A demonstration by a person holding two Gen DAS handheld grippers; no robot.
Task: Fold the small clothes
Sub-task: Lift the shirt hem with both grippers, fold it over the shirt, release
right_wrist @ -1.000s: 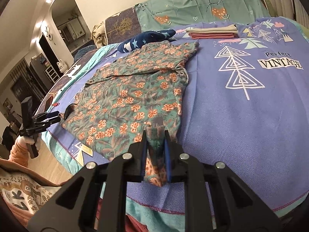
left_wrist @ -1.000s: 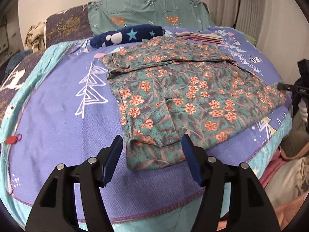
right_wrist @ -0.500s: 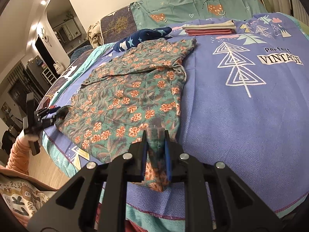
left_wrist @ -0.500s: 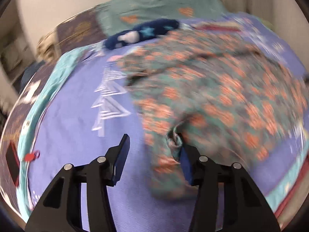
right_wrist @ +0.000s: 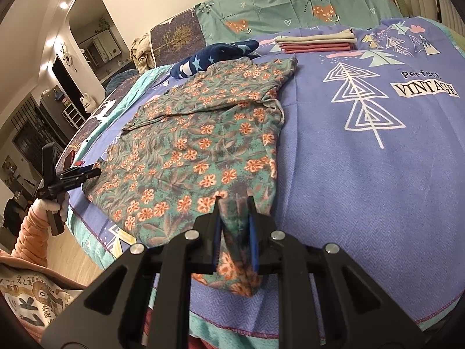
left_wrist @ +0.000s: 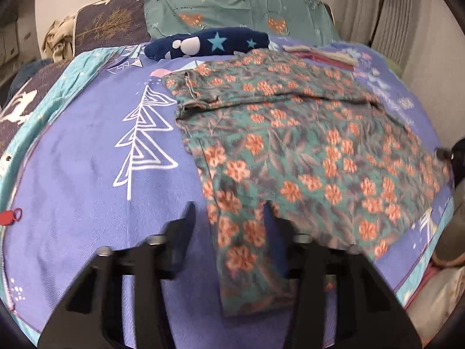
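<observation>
Now R gripper (right_wrist: 234,226) pinching floral shirt (right_wrist: 197,145), L gripper (left_wrist: 229,226) closing

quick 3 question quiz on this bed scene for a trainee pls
1. True or false: the right gripper is shut on the near edge of the floral garment.
2. Where does the folded stack lie? A: on top of the garment. B: on the purple blanket, beyond the garment. C: on the floor.
3. Fill in: the word printed on the blanket under "Perfect" is ____.

Key: 1 true; 2 B; 3 VINTAGE.
</observation>
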